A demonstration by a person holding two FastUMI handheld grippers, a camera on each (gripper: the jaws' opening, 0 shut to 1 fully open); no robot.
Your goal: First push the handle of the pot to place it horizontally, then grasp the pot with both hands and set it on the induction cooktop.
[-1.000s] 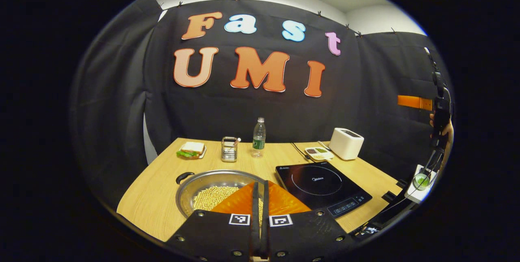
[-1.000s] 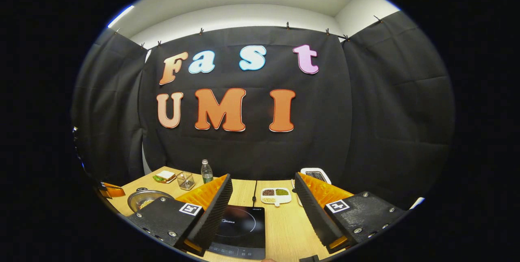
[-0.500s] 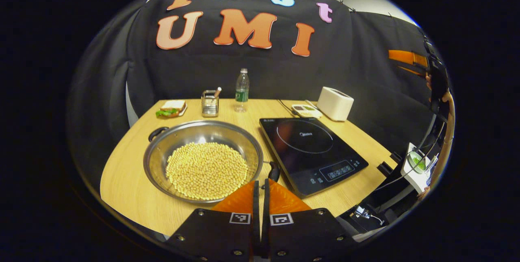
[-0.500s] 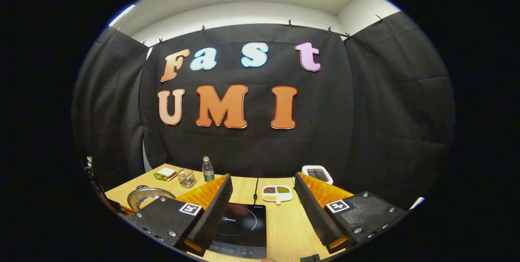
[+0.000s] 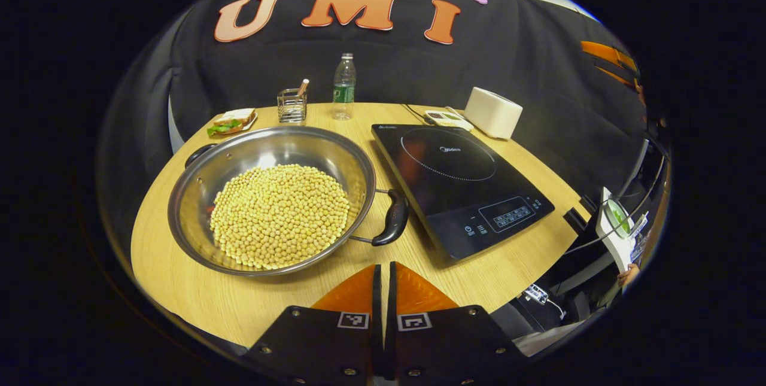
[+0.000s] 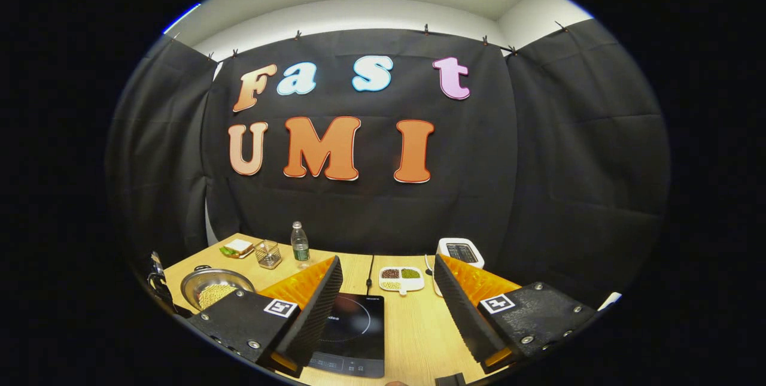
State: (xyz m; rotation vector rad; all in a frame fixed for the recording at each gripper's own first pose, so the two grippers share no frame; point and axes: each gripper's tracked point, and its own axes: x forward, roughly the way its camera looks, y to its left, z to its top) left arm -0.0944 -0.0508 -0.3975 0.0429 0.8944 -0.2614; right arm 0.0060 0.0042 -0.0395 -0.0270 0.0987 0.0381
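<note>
In the left gripper view I look down on the pot [image 5: 272, 197] from close above: it sits on the wooden table [image 5: 197, 302] just left of the induction cooktop [image 5: 458, 185], filled with pale yellow beans [image 5: 280, 213]. From here I can make out both handles — a small black loop [image 5: 197, 154] on the pot's far-left rim and a black grip [image 5: 392, 218] on its near-right rim, carried on two thin wires. The line through the handles runs on a slant, from far left to near right, so the grip points toward the cooktop's near-left corner and lies just beside its edge. My left gripper [image 5: 383, 278] hangs over the table just short of that grip, its orange fingers pressed together with nothing between them.

In the right gripper view the pot [image 6: 215, 287] is small and low, well left of the cooktop [image 6: 353, 332], and its handles are too small to tell. My right gripper [image 6: 386, 299] is spread wide and empty, the cooktop's right half and bare table between its fingers.

Beyond the pot stand a sandwich plate [image 5: 230, 122], a wire holder [image 5: 291, 105] and a water bottle [image 5: 343, 87]; beyond the cooktop, a divided snack dish [image 6: 401, 278] and a white toaster [image 5: 494, 112] — all well apart from the pot.
</note>
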